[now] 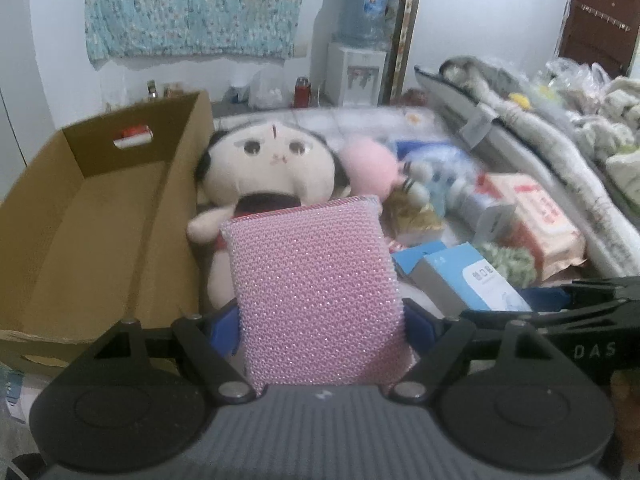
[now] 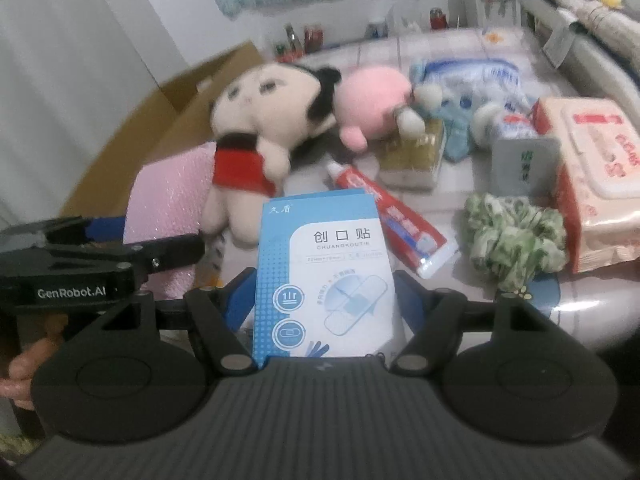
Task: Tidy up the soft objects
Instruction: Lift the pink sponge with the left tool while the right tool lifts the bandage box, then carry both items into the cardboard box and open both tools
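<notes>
My left gripper (image 1: 322, 320) is shut on a pink mesh sponge (image 1: 316, 288), which stands upright between the blue pads and hides part of the doll behind it. My right gripper (image 2: 326, 300) is shut on a blue-and-white bandage box (image 2: 324, 272). Beyond them lie a cream doll with black hair and a red top (image 2: 256, 120), a round pink plush (image 2: 372, 104) and a light blue plush (image 2: 460, 120). An open cardboard box (image 1: 80, 216) stands to the left with its floor bare. In the right wrist view, the left gripper (image 2: 100, 240) with its sponge (image 2: 168, 200) shows at the left.
A red toothpaste tube (image 2: 400, 216), a green scrunchie (image 2: 512, 236), a wet-wipes pack (image 2: 592, 176) and a yellow packet (image 2: 412, 156) lie on the bed. Folded bedding (image 1: 540, 128) lines the right side. A water dispenser (image 1: 356, 68) stands at the back wall.
</notes>
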`<state>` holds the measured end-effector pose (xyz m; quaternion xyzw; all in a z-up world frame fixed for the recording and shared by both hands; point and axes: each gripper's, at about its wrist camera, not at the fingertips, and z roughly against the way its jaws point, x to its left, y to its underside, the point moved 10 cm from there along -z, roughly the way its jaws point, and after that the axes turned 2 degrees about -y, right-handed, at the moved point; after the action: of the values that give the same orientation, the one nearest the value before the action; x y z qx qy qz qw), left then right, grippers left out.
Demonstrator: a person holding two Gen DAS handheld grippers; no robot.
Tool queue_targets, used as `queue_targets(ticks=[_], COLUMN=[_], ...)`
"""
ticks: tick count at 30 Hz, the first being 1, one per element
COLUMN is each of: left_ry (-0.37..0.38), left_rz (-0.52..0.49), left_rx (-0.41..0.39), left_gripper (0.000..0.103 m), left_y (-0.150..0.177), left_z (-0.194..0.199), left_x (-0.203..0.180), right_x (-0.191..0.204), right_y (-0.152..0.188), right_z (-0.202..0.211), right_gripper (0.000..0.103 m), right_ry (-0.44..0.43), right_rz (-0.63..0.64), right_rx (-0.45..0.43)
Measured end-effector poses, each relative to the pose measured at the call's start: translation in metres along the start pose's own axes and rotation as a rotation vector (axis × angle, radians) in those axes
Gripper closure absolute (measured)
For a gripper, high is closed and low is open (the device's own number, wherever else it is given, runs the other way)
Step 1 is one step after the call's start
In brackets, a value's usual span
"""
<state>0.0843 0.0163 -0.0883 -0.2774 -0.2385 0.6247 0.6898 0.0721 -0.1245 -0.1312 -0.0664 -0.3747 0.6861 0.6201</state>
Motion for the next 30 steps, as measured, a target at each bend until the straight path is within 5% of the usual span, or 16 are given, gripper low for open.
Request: queue_targets(ticks=[10,19,30], left_ry=[-0.051,-0.149,-0.308], left_rz=[0.042,0.102,0.097], left_rx=[-0.162,-0.243,-0.188], left_gripper=[0.02,0.02,0.02], left_y=[-0.038,-0.078,-0.119], left_z=[0.068,0.102,0.068], left_x=[0.028,0.098,0.205], right_x=[0.045,0.128,0.207], right_y=[-0.035,-0.097,-0.184], right_z=[0.05,0.057,-0.019], right_gripper=[0.031,0.031,0.031], right_ry=[-0.095,-0.209,-0.314], right_rz=[0.033,0.167,0.149], right_rx=[-0.137,-0.205,-0.076])
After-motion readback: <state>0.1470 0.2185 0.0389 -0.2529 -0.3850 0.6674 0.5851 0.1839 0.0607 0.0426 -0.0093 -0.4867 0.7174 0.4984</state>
